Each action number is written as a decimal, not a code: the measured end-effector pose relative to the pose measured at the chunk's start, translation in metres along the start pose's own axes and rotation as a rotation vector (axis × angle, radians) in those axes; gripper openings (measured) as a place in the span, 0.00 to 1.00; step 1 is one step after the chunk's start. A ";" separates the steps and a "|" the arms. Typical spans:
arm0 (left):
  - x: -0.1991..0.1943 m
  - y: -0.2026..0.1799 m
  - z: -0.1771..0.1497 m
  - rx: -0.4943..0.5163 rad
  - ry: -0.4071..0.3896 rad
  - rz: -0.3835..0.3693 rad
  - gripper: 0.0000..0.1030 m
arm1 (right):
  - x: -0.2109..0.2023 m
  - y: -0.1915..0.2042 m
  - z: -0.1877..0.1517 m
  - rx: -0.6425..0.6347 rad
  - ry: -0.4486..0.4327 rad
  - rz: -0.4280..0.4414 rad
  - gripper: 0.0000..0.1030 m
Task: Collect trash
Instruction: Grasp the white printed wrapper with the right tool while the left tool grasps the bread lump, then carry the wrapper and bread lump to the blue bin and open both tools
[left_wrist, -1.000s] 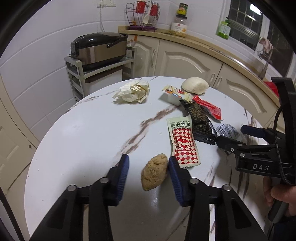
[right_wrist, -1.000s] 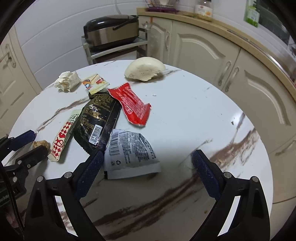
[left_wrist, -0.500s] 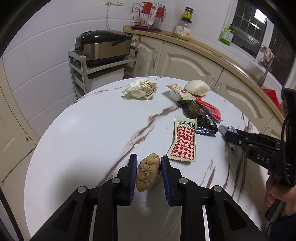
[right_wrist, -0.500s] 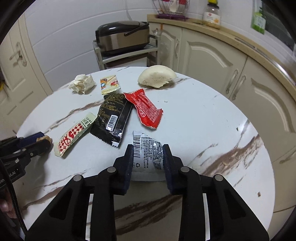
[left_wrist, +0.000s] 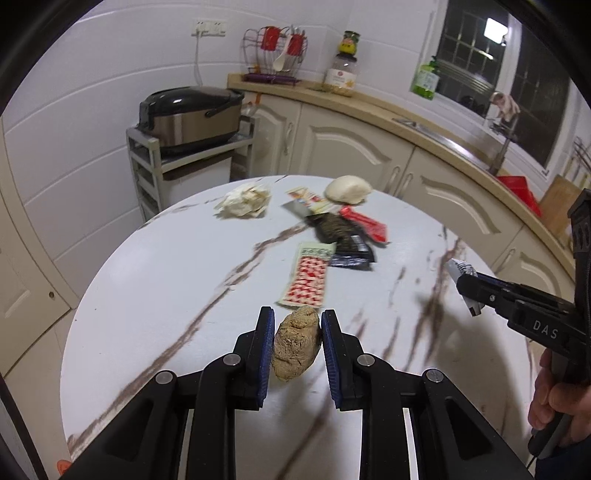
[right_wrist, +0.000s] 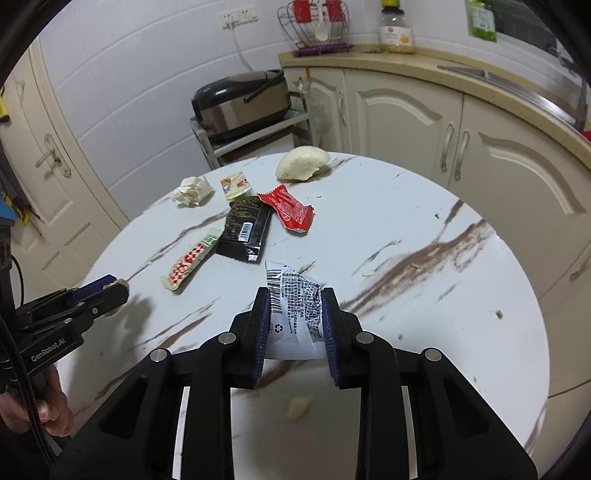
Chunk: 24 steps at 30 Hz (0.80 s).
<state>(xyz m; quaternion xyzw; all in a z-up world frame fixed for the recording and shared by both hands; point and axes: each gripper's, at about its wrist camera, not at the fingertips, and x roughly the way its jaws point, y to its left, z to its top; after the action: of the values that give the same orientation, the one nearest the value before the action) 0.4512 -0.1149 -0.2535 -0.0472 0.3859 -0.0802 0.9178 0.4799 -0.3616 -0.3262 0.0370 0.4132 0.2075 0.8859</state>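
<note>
Both grippers loaded, clear of the tabletop (left_wrist: 155, 295).
Left gripper (left_wrist: 297, 334) fingers clamp the brown lump (left_wrist: 295, 345); right gripper (right_wrist: 295, 317) fingers pinch the white wrapper (right_wrist: 295, 306). Keep the grip firm; other wrappers remain mid-tabletop.

Dim, cool indoor light; a lamp reflects in the dark window (left_wrist: 495, 31). Fisheye bends edges, corners black. Table (left_wrist: 147, 280) streaks smear with motion blur.

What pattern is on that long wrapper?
Red-and-white checks on the long wrapper, clearest in the left wrist view.

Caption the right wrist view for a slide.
Right gripper jaws clamp a crumpled white barcode-printed wrapper above the round marble-patterned table.
</note>
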 end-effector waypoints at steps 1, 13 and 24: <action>-0.005 -0.006 0.000 0.010 -0.007 -0.006 0.21 | -0.009 -0.001 -0.003 0.006 -0.013 0.002 0.24; -0.072 -0.119 -0.014 0.174 -0.108 -0.111 0.21 | -0.138 -0.037 -0.048 0.106 -0.203 -0.011 0.24; -0.095 -0.248 -0.057 0.327 -0.092 -0.291 0.21 | -0.251 -0.107 -0.119 0.224 -0.321 -0.133 0.25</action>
<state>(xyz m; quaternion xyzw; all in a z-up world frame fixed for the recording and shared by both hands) 0.3174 -0.3430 -0.1893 0.0436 0.3144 -0.2711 0.9087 0.2833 -0.5720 -0.2500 0.1403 0.2889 0.0930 0.9424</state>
